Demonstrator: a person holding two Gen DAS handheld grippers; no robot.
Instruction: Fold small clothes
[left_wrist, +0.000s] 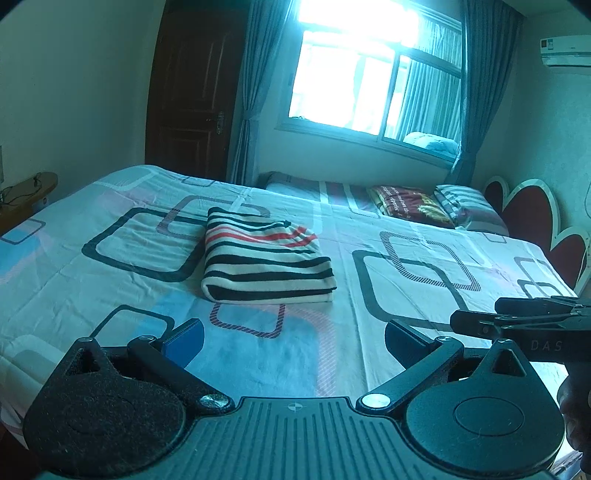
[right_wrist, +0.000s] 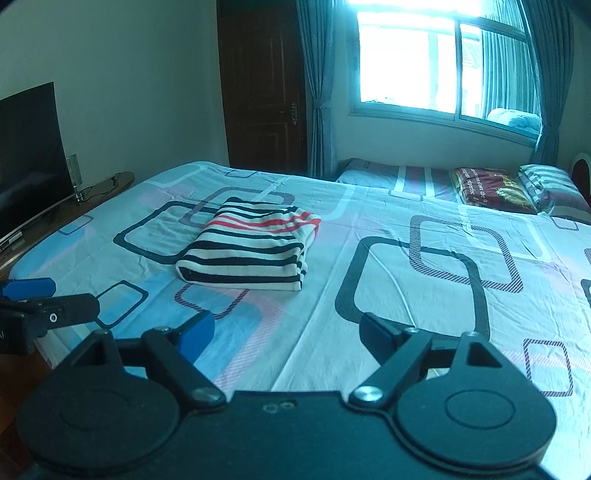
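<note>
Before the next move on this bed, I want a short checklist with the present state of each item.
1. Left gripper open and empty: ok.
2. Right gripper open and empty: ok.
3. Striped garment folded into a compact stack: ok.
4. Garment lying flat on the bedsheet, apart from both grippers: ok.
5. Another garment waiting to be folded: cannot tell, none in view.
6. Pillows well away from the stack: ok.

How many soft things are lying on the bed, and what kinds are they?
Folded striped clothes: 1
Pillows, one dark red and one striped: 2
Total: 3 soft things on the bed
</note>
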